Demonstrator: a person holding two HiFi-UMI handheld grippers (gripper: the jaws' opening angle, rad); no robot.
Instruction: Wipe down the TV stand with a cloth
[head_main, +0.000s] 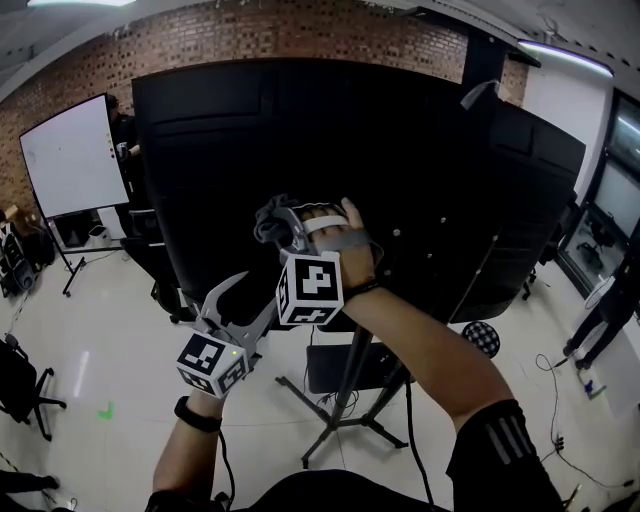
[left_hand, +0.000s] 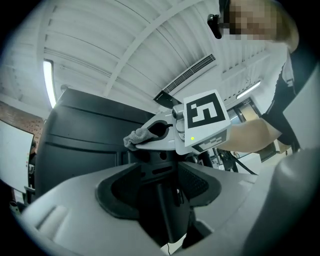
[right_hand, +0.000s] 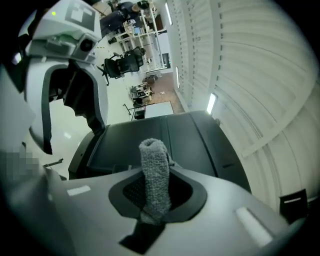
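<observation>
The right gripper (right_hand: 155, 192) is clamped on a grey cloth (right_hand: 154, 170) and holds it up near the black back of the TV (head_main: 350, 140). The left gripper (left_hand: 160, 187) has its jaws slightly apart, with nothing in them. The TV stand (head_main: 345, 425) sits lower and nearer, and the cloth is not touching it. Wiping it seems still to be done.

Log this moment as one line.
right gripper: jaws shut on cloth | cloth: at TV back, contact unclear | left gripper: jaws slightly apart, nothing gripped
</observation>
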